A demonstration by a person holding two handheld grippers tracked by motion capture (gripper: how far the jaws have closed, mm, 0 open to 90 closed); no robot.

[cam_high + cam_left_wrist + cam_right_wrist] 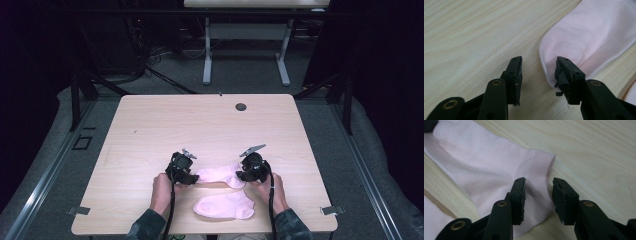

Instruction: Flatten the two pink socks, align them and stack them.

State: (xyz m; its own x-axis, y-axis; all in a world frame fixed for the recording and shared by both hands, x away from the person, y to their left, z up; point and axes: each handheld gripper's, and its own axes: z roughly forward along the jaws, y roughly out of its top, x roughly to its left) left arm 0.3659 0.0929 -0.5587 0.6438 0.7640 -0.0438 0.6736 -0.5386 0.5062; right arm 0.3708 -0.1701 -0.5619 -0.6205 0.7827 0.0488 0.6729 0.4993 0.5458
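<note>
Two pink socks lie on the near part of the counter (pixel 150 125). The far sock (pixel 219 175) stretches between the two grippers; the near sock (pixel 225 206) lies just in front of it. The left gripper (pixel 539 68) stands partly open at the far sock's toe end, one jaw on the fabric edge, the other on bare wood. The right gripper (pixel 538 188) stands partly open astride the ribbed cuff, not pinching it.
</note>
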